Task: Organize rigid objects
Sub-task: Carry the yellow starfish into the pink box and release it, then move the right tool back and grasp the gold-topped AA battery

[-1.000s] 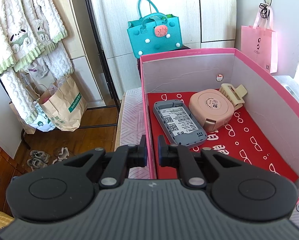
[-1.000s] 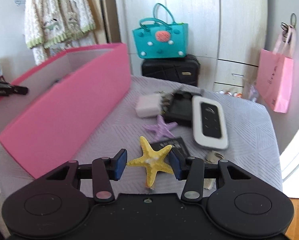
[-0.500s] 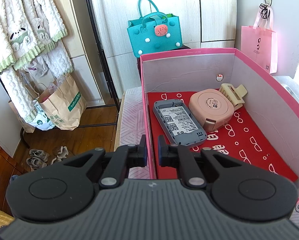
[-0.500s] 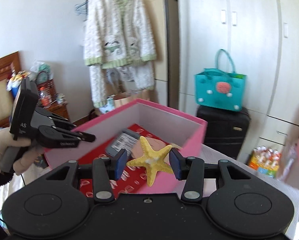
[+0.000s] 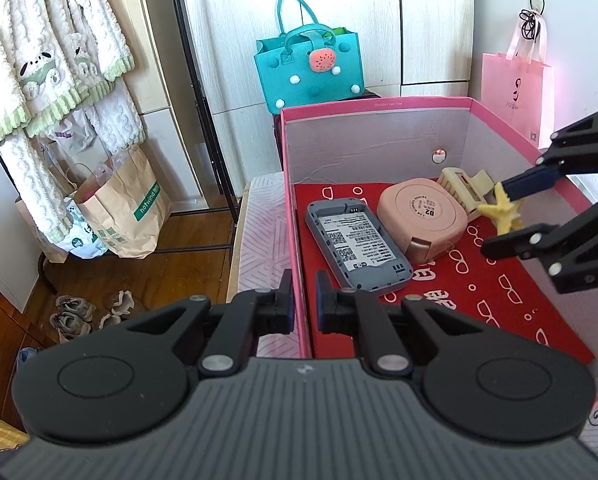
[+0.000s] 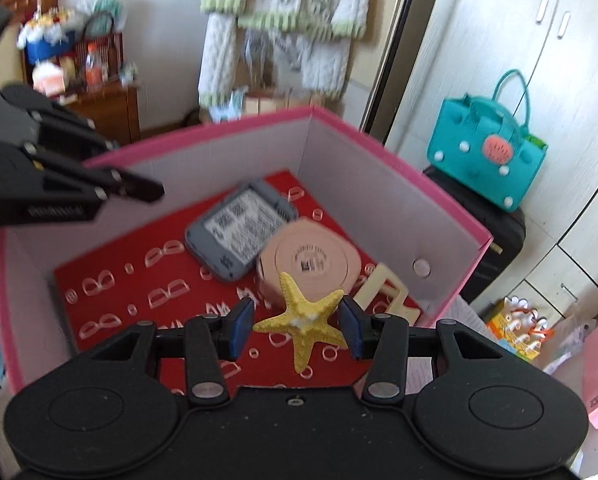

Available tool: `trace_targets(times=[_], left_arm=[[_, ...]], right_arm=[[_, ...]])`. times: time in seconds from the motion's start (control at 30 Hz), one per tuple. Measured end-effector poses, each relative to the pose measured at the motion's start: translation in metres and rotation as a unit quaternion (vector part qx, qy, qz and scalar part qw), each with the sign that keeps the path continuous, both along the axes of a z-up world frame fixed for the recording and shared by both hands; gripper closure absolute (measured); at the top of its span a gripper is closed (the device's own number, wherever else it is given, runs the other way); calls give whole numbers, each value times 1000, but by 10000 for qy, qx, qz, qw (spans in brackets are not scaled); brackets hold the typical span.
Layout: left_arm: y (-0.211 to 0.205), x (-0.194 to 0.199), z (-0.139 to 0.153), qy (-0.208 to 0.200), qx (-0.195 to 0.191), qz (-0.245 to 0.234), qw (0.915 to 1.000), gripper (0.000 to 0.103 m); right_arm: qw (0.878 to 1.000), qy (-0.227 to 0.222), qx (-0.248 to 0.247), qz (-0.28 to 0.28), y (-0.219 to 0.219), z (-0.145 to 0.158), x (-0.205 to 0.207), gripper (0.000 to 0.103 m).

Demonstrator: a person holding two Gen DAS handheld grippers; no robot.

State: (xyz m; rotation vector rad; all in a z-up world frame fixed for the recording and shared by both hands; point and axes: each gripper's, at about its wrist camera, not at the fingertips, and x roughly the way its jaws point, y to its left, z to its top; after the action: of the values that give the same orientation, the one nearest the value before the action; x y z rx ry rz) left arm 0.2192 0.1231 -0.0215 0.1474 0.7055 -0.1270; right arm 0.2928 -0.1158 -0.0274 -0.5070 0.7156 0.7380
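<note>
My right gripper (image 6: 297, 326) is shut on a yellow starfish (image 6: 305, 318) and holds it above the pink box (image 6: 399, 160), over its red floor. In the left wrist view the right gripper (image 5: 507, 220) reaches over the box's right wall with the starfish (image 5: 503, 214). My left gripper (image 5: 301, 302) is shut on the left wall of the pink box (image 5: 293, 216). Inside lie a grey device (image 5: 357, 246), a round pink case (image 5: 421, 214) and a beige hair claw (image 5: 461, 186).
A teal handbag (image 5: 311, 70) on a black suitcase stands behind the box. A pink bag (image 5: 515, 88) hangs at the right. Paper bags (image 5: 119, 208) and shoes (image 5: 79, 314) are on the wooden floor at the left. White robes hang at the far left.
My right gripper has carried the starfish from the table up and over the box, and now lowers it toward the red floor. My left gripper has stayed on the box wall.
</note>
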Motion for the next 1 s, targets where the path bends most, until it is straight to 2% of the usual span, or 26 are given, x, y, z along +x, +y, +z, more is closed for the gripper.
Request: trace_targets(times=[0.27,0.37,0.57,0.73,0.83,1.0], left_arm=[[3,0,2,4,-10,-12,10000,94],[3,0,2,11,-13,-10,10000,94],[5,1,3,28,-37,2,10000,94],[5,1,3,47,-41,4,10000,94],[6,0,3,59,-30,-2,10000,94],[7,1,4,84,-77,11,9999,94]], right_arm=[[9981,-52,-617,45,15,-4,6,52],[9981,-89,-599,-72,14,-3,8,52],[9991,-134,124,-388,-9,13,4,50],[9919,-35,1081,-673,-48,33,-4,50],[9894,-137,1151,-872,-66,38,-15,50],[9824,64,1462,-1160,-103,41,-30,50]])
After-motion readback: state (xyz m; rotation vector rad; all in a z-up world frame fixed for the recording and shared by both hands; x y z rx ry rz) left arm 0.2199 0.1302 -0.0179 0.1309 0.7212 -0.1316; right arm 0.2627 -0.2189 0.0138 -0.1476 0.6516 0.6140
